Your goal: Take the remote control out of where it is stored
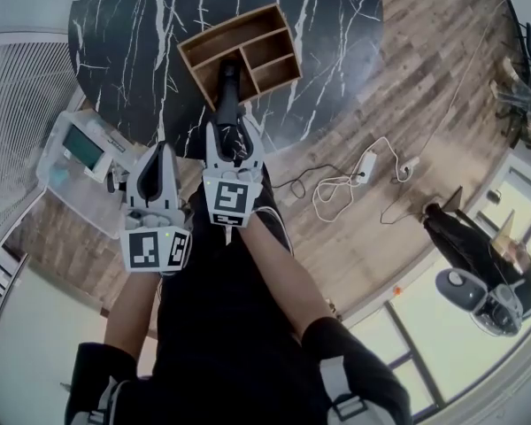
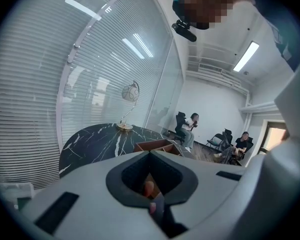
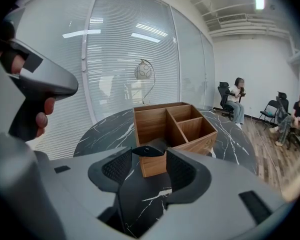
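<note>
A wooden organizer box (image 1: 248, 51) with several open compartments stands on the round black marble table (image 1: 142, 34). My right gripper (image 1: 229, 124) is shut on the black remote control (image 1: 227, 85), which sticks out forward over the near edge of the box. In the right gripper view the remote's end (image 3: 149, 150) shows between the pads, with the organizer (image 3: 175, 126) just beyond. My left gripper (image 1: 164, 153) hangs lower left, off the table's edge, its jaws together and empty. In the left gripper view the organizer (image 2: 157, 146) peeks over the jaws.
A clear plastic bin (image 1: 57, 189) with small items sits on the floor at the left. White cables and a power strip (image 1: 365, 165) lie on the wood floor to the right. A lamp (image 3: 145, 72) stands at the table's far side. People sit on chairs (image 3: 235, 101) by the far wall.
</note>
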`<move>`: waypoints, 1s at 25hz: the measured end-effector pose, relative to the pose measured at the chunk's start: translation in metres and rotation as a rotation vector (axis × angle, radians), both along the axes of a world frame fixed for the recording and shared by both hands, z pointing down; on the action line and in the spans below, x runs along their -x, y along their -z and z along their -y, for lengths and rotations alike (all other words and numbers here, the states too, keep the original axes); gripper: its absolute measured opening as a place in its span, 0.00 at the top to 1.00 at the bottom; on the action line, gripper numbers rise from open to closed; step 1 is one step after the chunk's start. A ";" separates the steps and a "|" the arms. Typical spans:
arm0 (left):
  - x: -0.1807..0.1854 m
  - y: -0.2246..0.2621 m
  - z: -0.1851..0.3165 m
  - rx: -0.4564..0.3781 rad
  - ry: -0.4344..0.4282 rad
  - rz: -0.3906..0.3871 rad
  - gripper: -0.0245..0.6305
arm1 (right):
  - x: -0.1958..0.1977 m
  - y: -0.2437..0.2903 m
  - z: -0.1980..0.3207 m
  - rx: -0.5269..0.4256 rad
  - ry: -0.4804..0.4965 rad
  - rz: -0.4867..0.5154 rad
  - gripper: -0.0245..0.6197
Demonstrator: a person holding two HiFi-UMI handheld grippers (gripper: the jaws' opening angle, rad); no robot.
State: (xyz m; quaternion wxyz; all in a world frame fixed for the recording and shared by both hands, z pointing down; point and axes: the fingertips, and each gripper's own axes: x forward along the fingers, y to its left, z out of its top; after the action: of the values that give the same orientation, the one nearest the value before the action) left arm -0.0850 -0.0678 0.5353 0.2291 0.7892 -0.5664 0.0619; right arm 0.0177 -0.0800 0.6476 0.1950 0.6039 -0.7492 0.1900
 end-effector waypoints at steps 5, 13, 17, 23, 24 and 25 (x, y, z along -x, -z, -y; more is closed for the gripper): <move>-0.003 -0.001 0.001 -0.001 -0.002 0.000 0.95 | -0.002 0.002 0.001 -0.002 0.001 0.002 0.65; -0.006 0.001 0.003 -0.006 -0.001 -0.001 0.95 | -0.008 0.007 0.000 0.005 0.014 0.003 0.66; -0.009 0.004 0.003 -0.009 0.001 -0.003 0.95 | -0.010 0.009 0.001 0.001 0.025 0.008 0.66; -0.011 0.007 0.001 -0.011 0.001 -0.005 0.95 | -0.012 0.015 0.001 0.001 0.042 0.014 0.67; -0.011 0.008 0.000 -0.012 0.002 -0.005 0.95 | -0.013 0.017 0.001 -0.004 0.045 0.013 0.67; -0.011 0.009 0.000 -0.013 0.003 -0.006 0.95 | -0.013 0.019 0.001 -0.009 0.049 0.011 0.67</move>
State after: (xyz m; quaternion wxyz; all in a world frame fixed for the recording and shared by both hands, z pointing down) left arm -0.0738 -0.0675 0.5258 0.2259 0.7901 -0.5671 0.0557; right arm 0.0305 -0.0806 0.6287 0.1926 0.5851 -0.7657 0.1851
